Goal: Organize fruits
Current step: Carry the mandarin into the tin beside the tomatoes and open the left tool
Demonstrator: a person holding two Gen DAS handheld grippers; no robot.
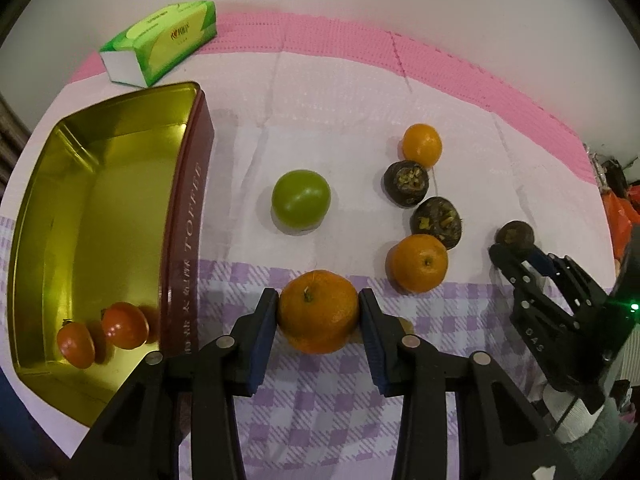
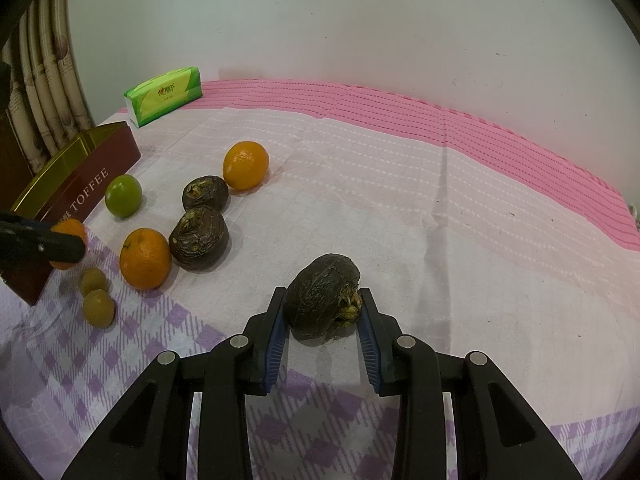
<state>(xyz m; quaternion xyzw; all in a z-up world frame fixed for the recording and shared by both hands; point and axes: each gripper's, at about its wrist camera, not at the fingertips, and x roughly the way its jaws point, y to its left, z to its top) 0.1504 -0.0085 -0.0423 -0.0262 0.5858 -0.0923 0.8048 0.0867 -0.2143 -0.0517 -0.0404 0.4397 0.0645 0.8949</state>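
A: On the left stood the toffee tin (image 1: 188,184), open, with two small red-orange fruits (image 1: 100,334) in its near corner. Much room was free inside.

B: And the left hand-held gripper (image 1: 319,312)?

A: It was closed on a mandarin (image 1: 318,310), pads at its two sides, just beside the tin wall. I judge the fruit light, with soft peel, so a gentle hold at the widest part was right. The tin rim was high; the fruit needed lifting over it.

B: Further right?

A: A green fruit (image 1: 301,202), two oranges (image 1: 420,146) and two dark fruits (image 1: 406,182) lay on the surface (image 1: 340,112), near each other. The right hand-held gripper (image 2: 321,308) gripped a third dark fruit (image 2: 320,292), probably firm and rough. Open cloth was around it.
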